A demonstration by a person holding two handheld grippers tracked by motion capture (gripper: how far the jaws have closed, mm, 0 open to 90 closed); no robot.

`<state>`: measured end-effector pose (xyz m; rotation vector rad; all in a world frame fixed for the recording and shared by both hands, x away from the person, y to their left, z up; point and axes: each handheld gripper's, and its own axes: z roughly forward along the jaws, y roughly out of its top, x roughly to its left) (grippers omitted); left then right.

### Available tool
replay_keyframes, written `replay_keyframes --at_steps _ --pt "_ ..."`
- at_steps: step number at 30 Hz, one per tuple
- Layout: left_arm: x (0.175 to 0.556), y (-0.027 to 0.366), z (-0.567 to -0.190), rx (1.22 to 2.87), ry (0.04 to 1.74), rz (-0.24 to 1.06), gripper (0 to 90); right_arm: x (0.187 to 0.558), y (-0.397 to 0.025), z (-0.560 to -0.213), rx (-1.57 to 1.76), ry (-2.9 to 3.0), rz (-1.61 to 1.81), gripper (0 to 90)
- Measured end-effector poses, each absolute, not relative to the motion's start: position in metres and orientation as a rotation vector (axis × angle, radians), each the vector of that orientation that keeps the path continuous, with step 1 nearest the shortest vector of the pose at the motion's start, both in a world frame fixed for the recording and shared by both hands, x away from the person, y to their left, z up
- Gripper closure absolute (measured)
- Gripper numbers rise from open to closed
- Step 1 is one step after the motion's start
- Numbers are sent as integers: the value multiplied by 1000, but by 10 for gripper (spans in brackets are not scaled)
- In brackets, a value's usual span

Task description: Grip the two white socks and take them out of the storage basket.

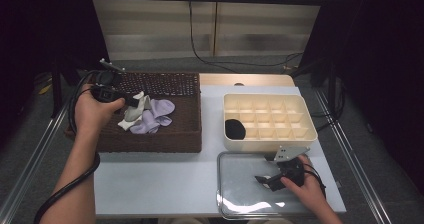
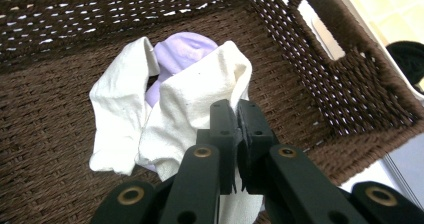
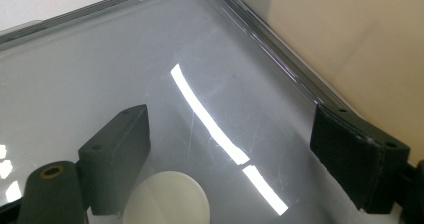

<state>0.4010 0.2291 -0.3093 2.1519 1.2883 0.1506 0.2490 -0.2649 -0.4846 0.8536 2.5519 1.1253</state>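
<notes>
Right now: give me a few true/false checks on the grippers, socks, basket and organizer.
1. The left gripper is shut on the white sock. True.
2. The right gripper is shut. False: its jaws stand open over the clear tray.
3. A purple sock lies in the wicker basket. True.
4. Every compartment of the cream organizer is bare. False: a black item sits in one at its near left.

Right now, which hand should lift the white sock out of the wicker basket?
Left. The left tool is already shut on the white sock inside the wicker basket. The right tool is open over the metal tray, far from the basket.
</notes>
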Motion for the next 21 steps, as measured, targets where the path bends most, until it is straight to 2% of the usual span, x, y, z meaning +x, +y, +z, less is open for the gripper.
replay_keyframes --at_steps 4,21 --pt "395 225 -306 2148 1251 113 869 249 -265 -485 854 2552 1126 160" --pt "376 218 -305 2186 1183 93 868 249 -265 -485 851 2552 1126 160"
